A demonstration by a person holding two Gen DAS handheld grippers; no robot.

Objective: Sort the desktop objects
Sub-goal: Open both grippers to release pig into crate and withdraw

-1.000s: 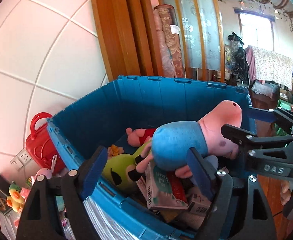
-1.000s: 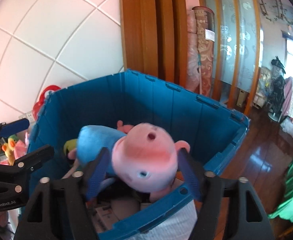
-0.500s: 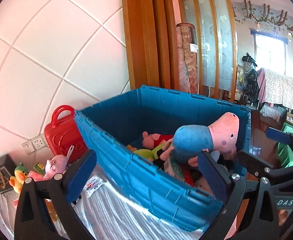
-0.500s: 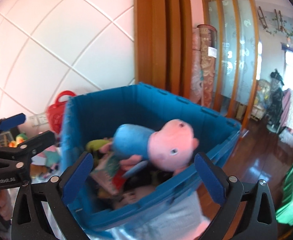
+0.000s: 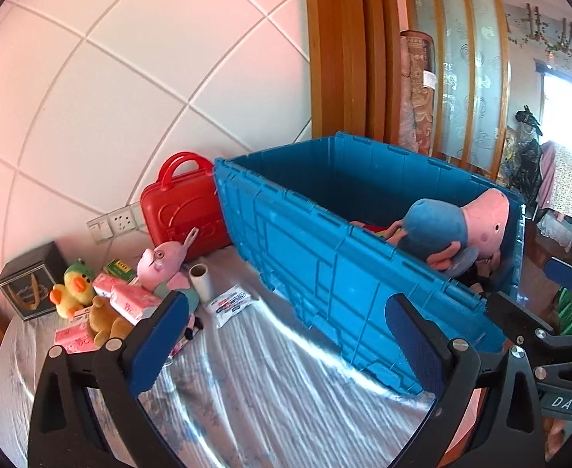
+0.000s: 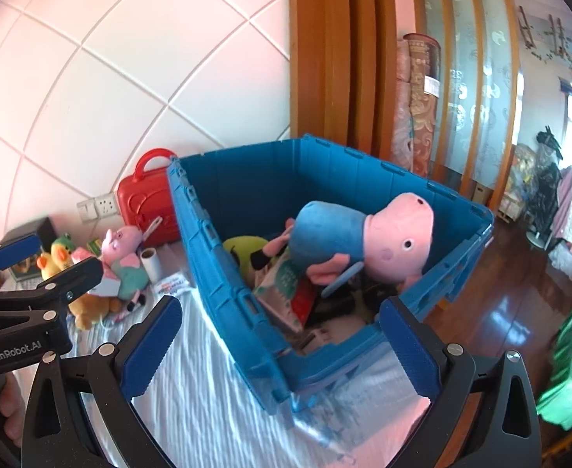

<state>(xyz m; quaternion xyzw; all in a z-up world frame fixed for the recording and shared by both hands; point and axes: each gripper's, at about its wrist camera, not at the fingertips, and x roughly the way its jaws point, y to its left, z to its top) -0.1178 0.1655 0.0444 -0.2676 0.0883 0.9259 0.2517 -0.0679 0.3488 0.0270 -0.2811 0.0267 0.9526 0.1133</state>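
Both the left gripper point(image 5: 286, 345) and right gripper point(image 6: 280, 345) hang wide, fingers empty, above the desk point(image 5: 247, 390); the soft, light pink plush pig point(image 5: 165, 263) would squeeze safely around its body.

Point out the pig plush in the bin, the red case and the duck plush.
pig plush point(image 6: 399, 234), right wrist view, pink head
red case point(image 5: 184, 210), left wrist view, front face
duck plush point(image 5: 73, 286), left wrist view, face

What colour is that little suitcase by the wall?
Red case, clearest in the left wrist view.
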